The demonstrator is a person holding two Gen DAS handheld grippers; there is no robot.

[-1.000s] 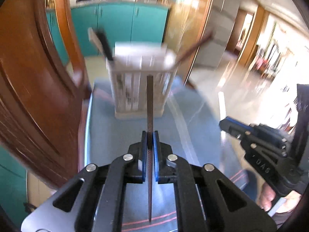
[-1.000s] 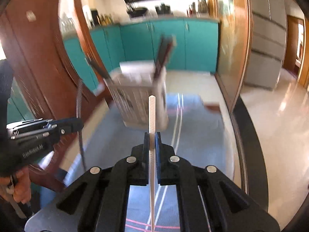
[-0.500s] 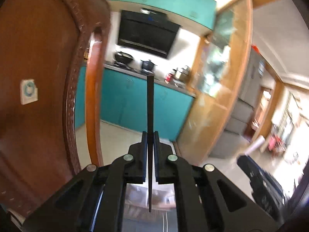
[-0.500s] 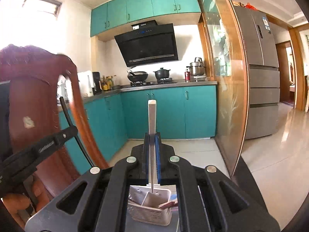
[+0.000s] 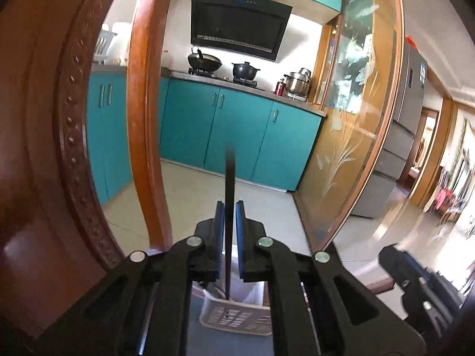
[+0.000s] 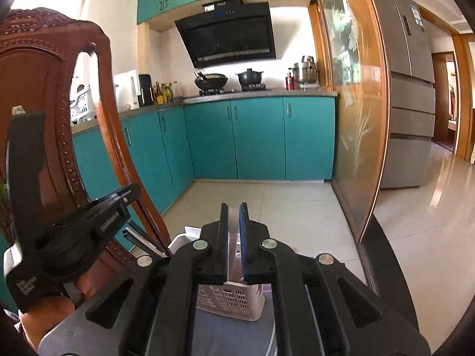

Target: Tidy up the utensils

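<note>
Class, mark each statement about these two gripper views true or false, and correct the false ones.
1. The right gripper clamps a white utensil. False: its jaws stand apart and no utensil shows between them.
2. A dark stick stands upright between the left gripper's fingers. True.
3. The stick's lower end reaches into a white slotted basket. True.
4. The kitchen cabinets are red. False: they are teal.

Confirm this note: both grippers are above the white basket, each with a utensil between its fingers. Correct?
Not quite. Only the left gripper has a dark utensil between its fingers; the right wrist view shows the right gripper open and empty above the white basket.
</note>
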